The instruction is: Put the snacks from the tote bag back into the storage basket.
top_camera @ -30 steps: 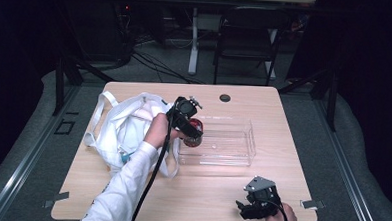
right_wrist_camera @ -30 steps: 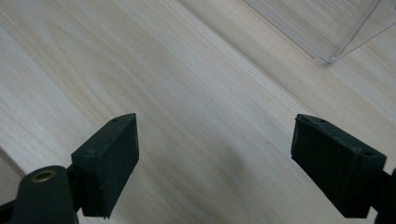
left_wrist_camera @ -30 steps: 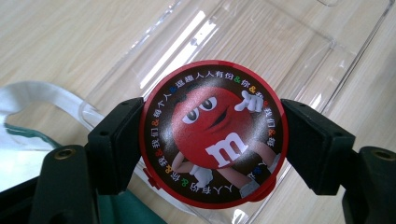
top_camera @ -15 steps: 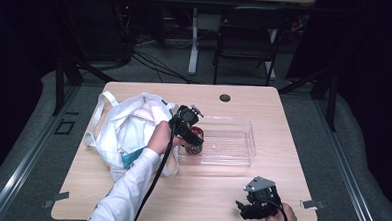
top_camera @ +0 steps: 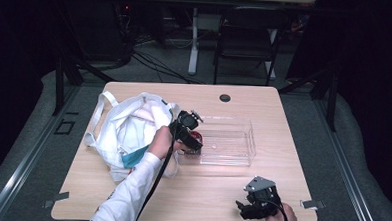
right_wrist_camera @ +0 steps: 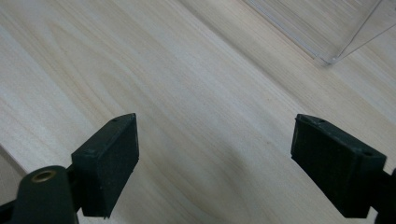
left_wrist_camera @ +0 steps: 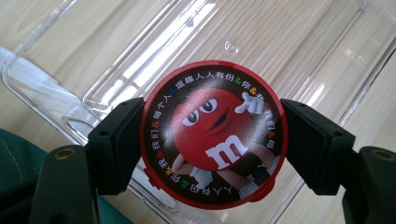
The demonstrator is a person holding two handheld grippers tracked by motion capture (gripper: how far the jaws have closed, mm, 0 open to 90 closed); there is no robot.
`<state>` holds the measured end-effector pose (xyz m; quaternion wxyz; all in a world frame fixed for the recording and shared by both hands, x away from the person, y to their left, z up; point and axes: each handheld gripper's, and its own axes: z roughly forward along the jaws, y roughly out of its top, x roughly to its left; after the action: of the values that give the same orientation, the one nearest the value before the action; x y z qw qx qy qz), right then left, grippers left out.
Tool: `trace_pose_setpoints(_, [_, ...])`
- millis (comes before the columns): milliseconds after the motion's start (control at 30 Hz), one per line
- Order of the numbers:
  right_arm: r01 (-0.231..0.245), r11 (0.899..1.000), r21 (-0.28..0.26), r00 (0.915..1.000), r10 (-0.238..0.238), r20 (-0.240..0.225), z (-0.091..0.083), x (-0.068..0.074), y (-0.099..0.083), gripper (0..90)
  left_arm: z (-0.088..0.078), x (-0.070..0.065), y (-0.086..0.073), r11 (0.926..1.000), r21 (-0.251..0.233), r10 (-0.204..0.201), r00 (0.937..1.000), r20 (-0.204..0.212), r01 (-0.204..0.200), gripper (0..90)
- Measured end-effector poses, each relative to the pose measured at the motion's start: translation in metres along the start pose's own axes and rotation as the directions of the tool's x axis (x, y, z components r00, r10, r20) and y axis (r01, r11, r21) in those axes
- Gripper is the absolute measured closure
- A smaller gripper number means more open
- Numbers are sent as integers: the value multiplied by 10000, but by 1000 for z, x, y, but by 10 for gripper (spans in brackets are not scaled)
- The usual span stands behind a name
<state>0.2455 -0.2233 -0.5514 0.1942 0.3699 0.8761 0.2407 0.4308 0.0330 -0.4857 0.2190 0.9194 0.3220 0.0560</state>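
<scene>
A round red M&M's tin (left_wrist_camera: 214,134) with a cartoon candy face on its lid sits between the pads of my left gripper (left_wrist_camera: 212,144), which is shut on it. In the high view that left gripper (top_camera: 192,135) holds the tin (top_camera: 197,137) over the left end of a clear plastic tray (top_camera: 242,142), low inside it. The tray's clear floor and wall (left_wrist_camera: 116,70) lie right behind the tin. My right gripper (top_camera: 254,207) rests near the table's front edge, and in its own view the right gripper (right_wrist_camera: 215,168) stands open over bare wood.
A white cloth tote bag (top_camera: 128,127) with a teal item in it lies left of the tray. A small black round cap (top_camera: 225,98) sits at the far side of the wooden table (top_camera: 221,181). One corner of the tray (right_wrist_camera: 327,42) shows ahead of the right gripper.
My left gripper has come down with the tin, from above the tray's left end to low inside it. The right gripper has stayed put.
</scene>
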Motion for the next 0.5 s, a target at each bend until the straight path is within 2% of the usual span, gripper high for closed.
trace_pose_setpoints(367, [19, 10000, 44, 10000, -19, 50, 0, 0, 0, 147, 11, -3, -4, 9996, 292, 10, 9998, -189, -5, 260])
trace_pose_setpoints(500, [15, 10000, 25, 10000, -15, 33, 0, 1, 0, 147, 11, -4, -4, 9990, 394, 231, 9993, -296, -219, 259])
